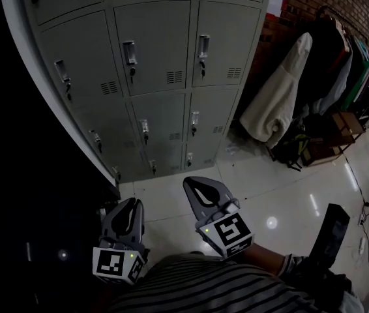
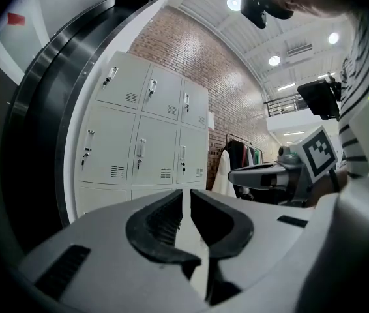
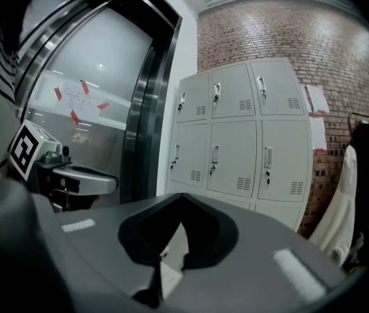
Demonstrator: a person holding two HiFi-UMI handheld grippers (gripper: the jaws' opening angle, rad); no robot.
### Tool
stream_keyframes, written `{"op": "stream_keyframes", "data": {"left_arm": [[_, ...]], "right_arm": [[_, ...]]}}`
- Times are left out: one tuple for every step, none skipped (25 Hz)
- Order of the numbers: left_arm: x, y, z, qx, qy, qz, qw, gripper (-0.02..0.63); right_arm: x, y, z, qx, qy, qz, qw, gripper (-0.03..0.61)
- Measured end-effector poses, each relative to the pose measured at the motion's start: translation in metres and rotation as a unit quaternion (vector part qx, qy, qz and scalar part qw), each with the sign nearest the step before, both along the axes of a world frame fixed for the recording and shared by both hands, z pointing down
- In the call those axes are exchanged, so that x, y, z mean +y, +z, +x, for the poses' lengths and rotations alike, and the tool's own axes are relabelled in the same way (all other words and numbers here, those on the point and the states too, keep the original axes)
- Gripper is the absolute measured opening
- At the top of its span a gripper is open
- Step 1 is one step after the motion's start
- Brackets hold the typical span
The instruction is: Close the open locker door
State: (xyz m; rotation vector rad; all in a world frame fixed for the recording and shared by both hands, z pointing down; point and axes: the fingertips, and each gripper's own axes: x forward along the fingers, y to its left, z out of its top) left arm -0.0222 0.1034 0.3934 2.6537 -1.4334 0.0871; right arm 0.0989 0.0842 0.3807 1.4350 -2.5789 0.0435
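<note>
Striped shirt (image 1: 236, 285) fills the bottom of the head view, and both claws sit just beyond it, pointing toward the lockers (image 1: 158, 77).

The left claw (image 1: 132, 204) has its jaws a thin slit apart with nothing between them, as its own view shows (image 2: 186, 194). The right claw (image 1: 192, 182) has its tips pressed together on nothing (image 3: 181, 195).

The lockers stand straight ahead of both claws across a strip of floor (image 1: 269, 188). The left claw is before their left column and the right claw before the middle and right columns. Neither touches them.

Every door in view lies flush with the lockers' front, and none stands ajar. That fits a door already pushed home. It also fits an open one outside these views.

Each door stands upright with its handle at its left edge. I judge the hinges are on the right, so a swung-out door would project toward the claws. The right claw sits a little nearer the lockers' bottom row.
</note>
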Motion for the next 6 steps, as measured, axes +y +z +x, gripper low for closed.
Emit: {"op": "stream_keyframes", "data": {"left_arm": [[0.0004,0.0006,-0.0011,0.000,0.000,-0.003,1.0000,0.044],[0.0009,0.0011,-0.0018,0.001,0.001,-0.004,1.0000,0.044],[0.0016,0.0014,-0.0021,0.001,0.003,-0.005,1.0000,0.044],[0.0024,0.0017,-0.0022,0.001,0.005,-0.004,1.0000,0.044],[0.0033,0.0020,-0.0023,0.002,0.007,-0.003,1.0000,0.044],[0.0042,0.0022,-0.0023,0.002,0.010,-0.002,0.9999,0.044]], "right_arm": [[0.0010,0.0007,-0.0008,0.002,0.000,0.000,1.000,0.000],[0.0020,0.0014,-0.0017,0.004,0.000,-0.002,1.000,0.000],[0.0032,0.0017,-0.0028,0.004,0.000,-0.004,1.000,0.000],[0.0045,0.0020,-0.0039,0.004,0.001,-0.006,1.000,0.000],[0.0060,0.0022,-0.0051,0.004,0.002,-0.008,1.000,0.000],[0.0074,0.0025,-0.0063,0.004,0.002,-0.010,1.000,0.000]]}}
